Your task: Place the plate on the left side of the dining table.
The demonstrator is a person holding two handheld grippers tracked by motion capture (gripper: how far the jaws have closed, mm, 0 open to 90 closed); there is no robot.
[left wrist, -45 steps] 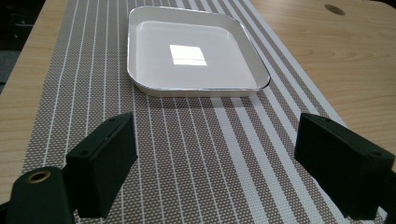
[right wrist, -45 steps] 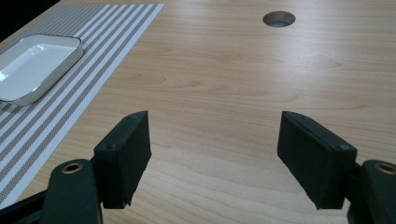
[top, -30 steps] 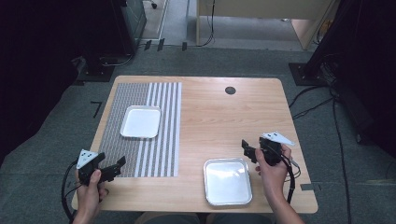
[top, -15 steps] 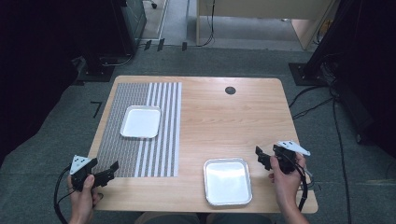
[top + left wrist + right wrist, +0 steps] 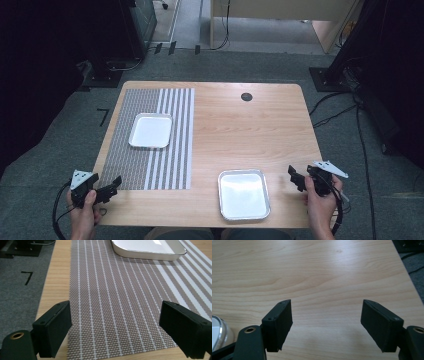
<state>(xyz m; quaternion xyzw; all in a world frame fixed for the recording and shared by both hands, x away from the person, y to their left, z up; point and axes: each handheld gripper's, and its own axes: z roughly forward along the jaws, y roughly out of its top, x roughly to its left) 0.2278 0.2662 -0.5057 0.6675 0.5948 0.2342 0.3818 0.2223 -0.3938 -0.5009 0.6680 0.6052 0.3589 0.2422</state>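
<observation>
Right now both grippers empty, jaws wide: left gripper at mat 7 o'clock corner, right gripper at tray 3 o'clock.

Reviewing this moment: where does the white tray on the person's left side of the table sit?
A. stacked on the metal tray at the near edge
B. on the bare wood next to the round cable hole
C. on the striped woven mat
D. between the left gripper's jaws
C: in the high view the white tray lies wholly on the striped mat, apart from the metal tray and well ahead of the open left gripper.
</observation>
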